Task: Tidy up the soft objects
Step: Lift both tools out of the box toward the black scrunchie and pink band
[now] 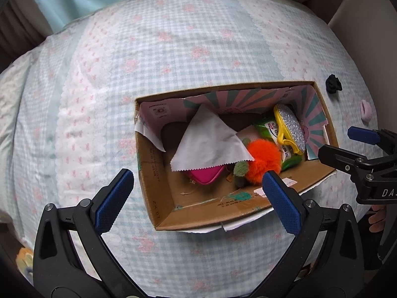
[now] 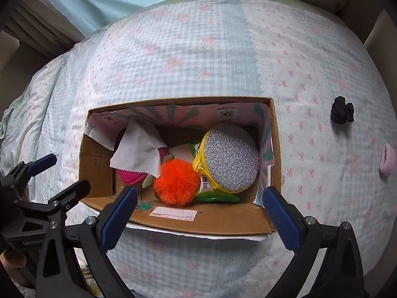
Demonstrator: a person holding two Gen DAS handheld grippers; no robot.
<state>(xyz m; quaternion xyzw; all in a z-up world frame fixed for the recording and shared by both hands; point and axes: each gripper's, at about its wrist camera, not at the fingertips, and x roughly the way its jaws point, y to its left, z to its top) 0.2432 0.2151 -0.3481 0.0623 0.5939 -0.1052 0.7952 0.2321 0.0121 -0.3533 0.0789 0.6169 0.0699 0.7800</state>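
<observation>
Black scrunchie and pink scrunchie lie on the bed beside the cardboard box; both look light and squashy, best pinched across the bunched band. Left tool and right tool hang released, empty.

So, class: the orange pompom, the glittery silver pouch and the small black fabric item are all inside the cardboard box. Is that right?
Not quite. The orange pompom and glittery silver pouch are inside the cardboard box, but the small black fabric item lies outside it on the bedspread, to the box's right, as the right wrist view shows.
</observation>
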